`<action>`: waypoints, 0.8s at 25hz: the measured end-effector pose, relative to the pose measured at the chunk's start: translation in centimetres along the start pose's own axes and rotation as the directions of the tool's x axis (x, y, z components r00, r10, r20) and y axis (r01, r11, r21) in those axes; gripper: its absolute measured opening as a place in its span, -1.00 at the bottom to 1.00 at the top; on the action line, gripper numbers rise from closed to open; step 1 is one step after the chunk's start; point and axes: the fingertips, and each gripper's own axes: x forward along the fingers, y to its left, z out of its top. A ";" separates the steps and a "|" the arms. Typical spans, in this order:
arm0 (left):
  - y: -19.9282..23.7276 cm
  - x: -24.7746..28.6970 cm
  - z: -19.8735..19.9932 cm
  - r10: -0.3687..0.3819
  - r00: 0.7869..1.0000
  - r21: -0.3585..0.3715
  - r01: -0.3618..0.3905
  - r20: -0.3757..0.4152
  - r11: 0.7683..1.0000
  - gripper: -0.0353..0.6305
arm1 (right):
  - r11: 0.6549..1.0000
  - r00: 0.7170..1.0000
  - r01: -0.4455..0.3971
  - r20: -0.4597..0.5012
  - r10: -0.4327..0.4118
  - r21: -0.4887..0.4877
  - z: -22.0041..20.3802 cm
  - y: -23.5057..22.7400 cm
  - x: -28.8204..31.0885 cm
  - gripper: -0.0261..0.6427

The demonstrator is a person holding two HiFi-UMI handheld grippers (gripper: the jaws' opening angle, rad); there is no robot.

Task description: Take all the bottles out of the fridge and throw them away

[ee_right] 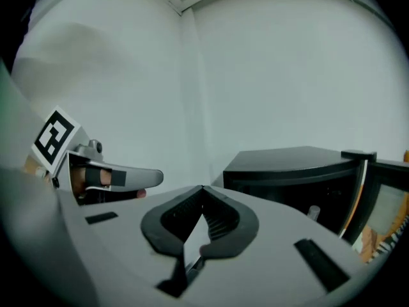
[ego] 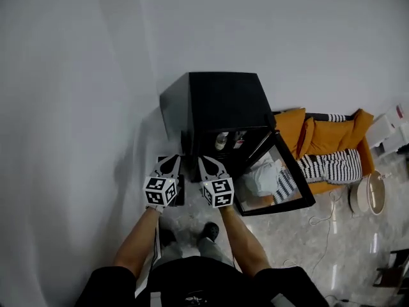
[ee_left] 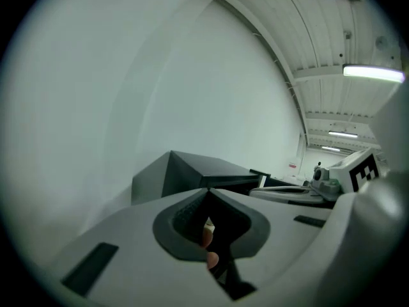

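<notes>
Left gripper (ego: 172, 161) and right gripper (ego: 206, 162) side by side in front of the person, both clamped shut, empty. Fridge (ego: 217, 101) on the floor at 12 o'clock, door (ego: 295, 169) swung open toward 3. Two bottles (ego: 222, 141) close together inside. Risk: going in with closed jaws likely topples one bottle into the other

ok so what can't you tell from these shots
Bottle count: head view shows two bottles in the fridge; its top hides the rest.
Bottle labels, head view: too small.
Fridge inside, right gripper view: too dark.
Round white object, head view: too small to tell if it's a bin.
</notes>
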 end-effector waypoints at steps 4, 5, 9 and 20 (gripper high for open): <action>-3.4 1.3 1.3 -0.059 0.998 0.016 0.059 0.000 0.998 -0.89 | 0.999 0.999 0.030 0.027 -0.029 -0.018 2.4 -1.4 -2.5 -0.90; -4.0 1.6 1.4 -0.073 0.997 0.023 0.073 -0.002 0.997 -0.89 | 0.999 0.999 0.037 0.030 -0.037 -0.021 2.6 -1.9 -3.0 -0.90; -5.6 2.5 2.6 -0.112 0.994 0.051 0.112 -0.003 0.992 -0.89 | 0.997 0.997 0.072 0.044 -0.071 -0.024 3.5 -3.7 -4.3 -0.90; -10.9 5.3 3.1 -0.213 0.976 0.105 0.216 -0.035 0.971 -0.89 | 0.979 0.977 0.205 0.064 -0.205 0.014 3.8 -9.6 -9.4 -0.90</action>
